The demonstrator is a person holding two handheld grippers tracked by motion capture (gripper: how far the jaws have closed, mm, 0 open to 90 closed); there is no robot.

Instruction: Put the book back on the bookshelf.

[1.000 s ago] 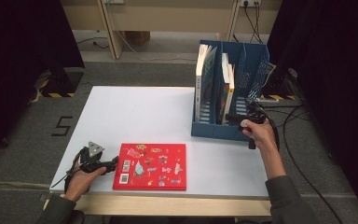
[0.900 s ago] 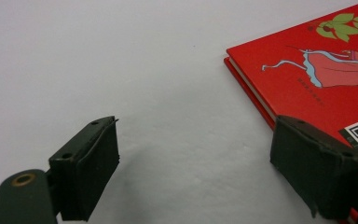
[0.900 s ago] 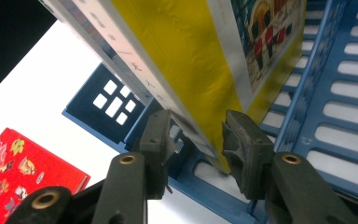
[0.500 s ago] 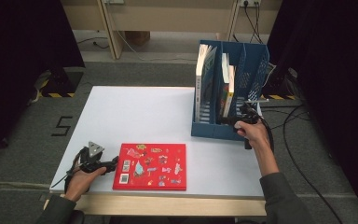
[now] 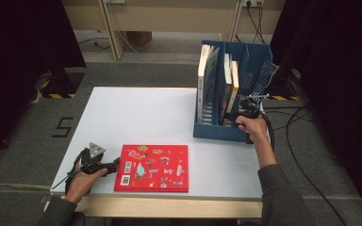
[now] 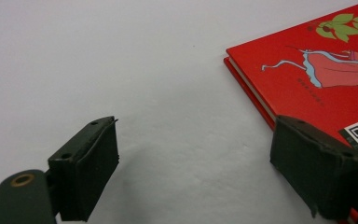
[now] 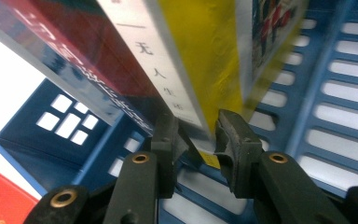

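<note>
A red picture book lies flat near the table's front edge. My left gripper rests at its left side, jaws open. In the left gripper view, one jaw of the left gripper overlaps the red book's edge and the other stands over bare table. A blue file rack at the right holds upright books. My right gripper is at the rack's front. Its jaws have just been closing, and the right gripper now pinches the lower corner of a yellow book with a white spine.
The white table has open surface left of the rack. A taller book stands in the rack's left slot. The rack's slotted blue wall is right beside the held book. Cables lie on the floor at the right.
My right hand has moved left, in to the rack's front, and its jaws have narrowed onto the yellow book's corner. The left hand and the red book have not moved.
</note>
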